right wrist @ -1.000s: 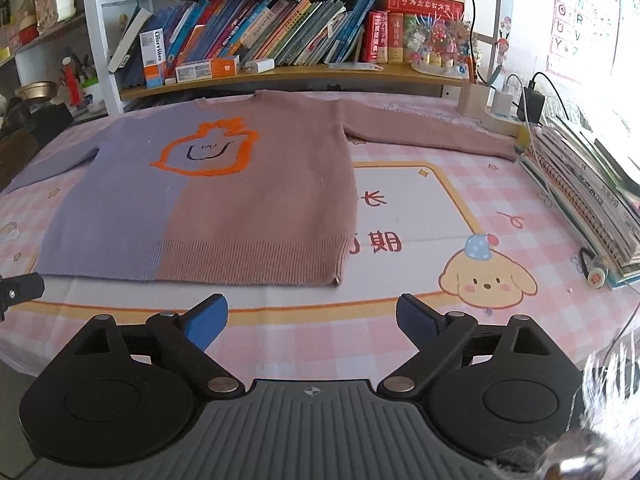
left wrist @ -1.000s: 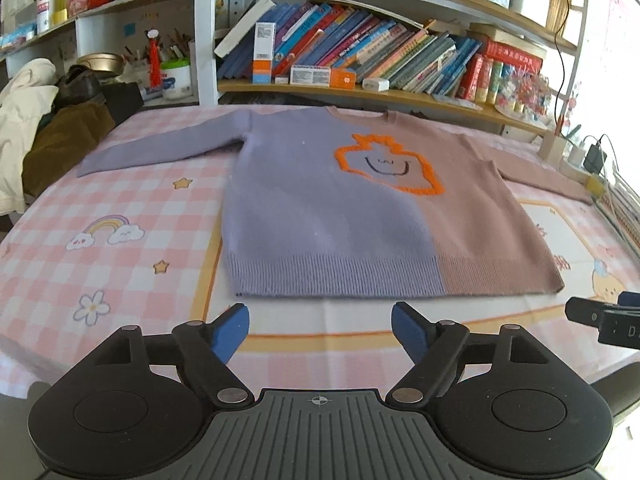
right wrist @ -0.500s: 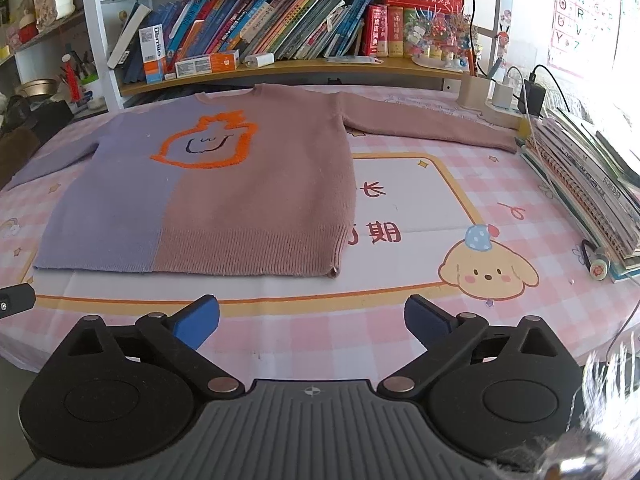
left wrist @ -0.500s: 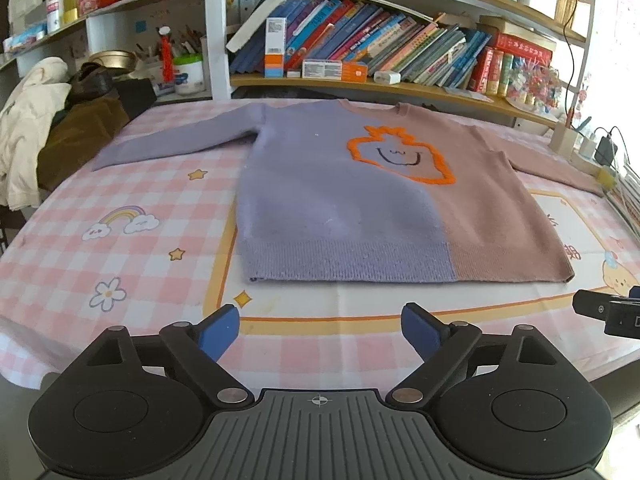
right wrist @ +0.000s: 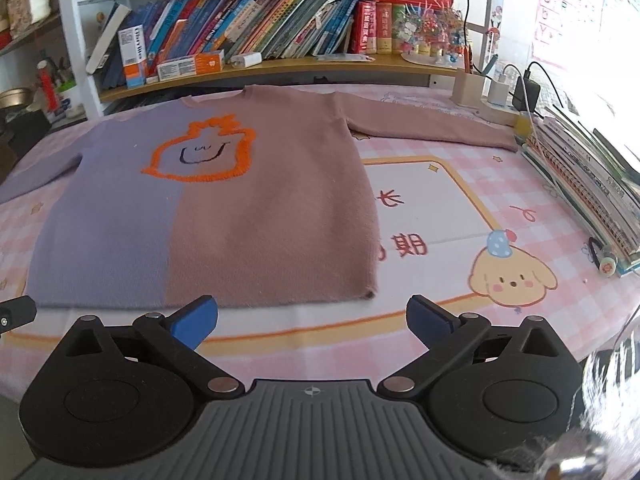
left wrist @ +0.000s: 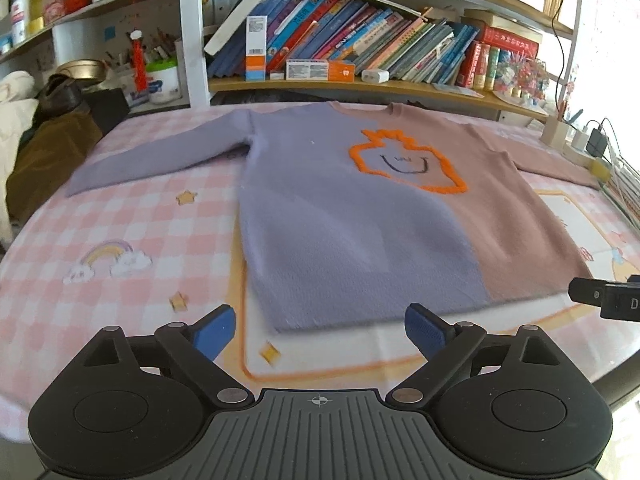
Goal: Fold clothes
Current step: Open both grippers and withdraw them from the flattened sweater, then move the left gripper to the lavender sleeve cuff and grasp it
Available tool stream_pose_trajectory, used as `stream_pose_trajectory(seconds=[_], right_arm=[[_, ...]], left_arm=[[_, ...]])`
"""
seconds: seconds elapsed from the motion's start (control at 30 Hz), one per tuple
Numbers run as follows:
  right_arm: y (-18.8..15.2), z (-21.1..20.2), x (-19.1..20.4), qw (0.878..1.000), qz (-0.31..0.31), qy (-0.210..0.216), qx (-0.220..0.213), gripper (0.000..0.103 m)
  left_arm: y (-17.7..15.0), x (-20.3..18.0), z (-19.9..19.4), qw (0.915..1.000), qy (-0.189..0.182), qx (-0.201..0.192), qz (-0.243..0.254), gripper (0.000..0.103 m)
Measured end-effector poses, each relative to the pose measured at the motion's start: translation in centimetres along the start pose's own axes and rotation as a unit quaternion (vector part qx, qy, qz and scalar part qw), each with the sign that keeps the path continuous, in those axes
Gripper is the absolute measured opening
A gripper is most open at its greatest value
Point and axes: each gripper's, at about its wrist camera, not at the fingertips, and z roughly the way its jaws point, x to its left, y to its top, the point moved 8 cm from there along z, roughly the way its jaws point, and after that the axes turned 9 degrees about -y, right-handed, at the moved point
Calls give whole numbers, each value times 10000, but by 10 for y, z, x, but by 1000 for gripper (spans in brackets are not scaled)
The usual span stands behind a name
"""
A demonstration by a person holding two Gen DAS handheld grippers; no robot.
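Note:
A knit sweater [left wrist: 352, 220], lilac on one half and dusty pink on the other with an orange outlined face, lies flat and face up on the table, sleeves spread out. It also shows in the right wrist view [right wrist: 224, 216]. My left gripper [left wrist: 320, 330] is open and empty, just short of the lilac hem. My right gripper [right wrist: 312, 320] is open and empty, just short of the pink hem near its right corner. The tip of the right gripper [left wrist: 604, 300] shows at the right edge of the left wrist view.
The table wears a pink checked cloth [left wrist: 120, 216] with cartoon prints. Bookshelves [left wrist: 360, 52] stand behind it. Dark clothes [left wrist: 48, 148] are piled at the far left. A book stack [right wrist: 588, 184], a power strip and chargers [right wrist: 504, 96] sit at the right.
Both grippers have moved forward toward the sweater's hem, which now lies close in front of the fingertips. Both stay open. The sweater has not moved.

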Motion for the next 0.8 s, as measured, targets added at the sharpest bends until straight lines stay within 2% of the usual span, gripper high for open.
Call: stream_pose_trajectory(seconds=[0.33,0.57,0.8], right_arm=[[19,7,62,9991,304,-282,-15,102],[33,8,110,9990,296,-344,-62,102],[38,9,134,9982,273,-534,-26,102]], left_arm=[[33,71,17,9996,-221,10,202,94],[46,126,24,9998,-211,-64,-26,94],[53,178,34,9988,-141,-154,-443,94]])
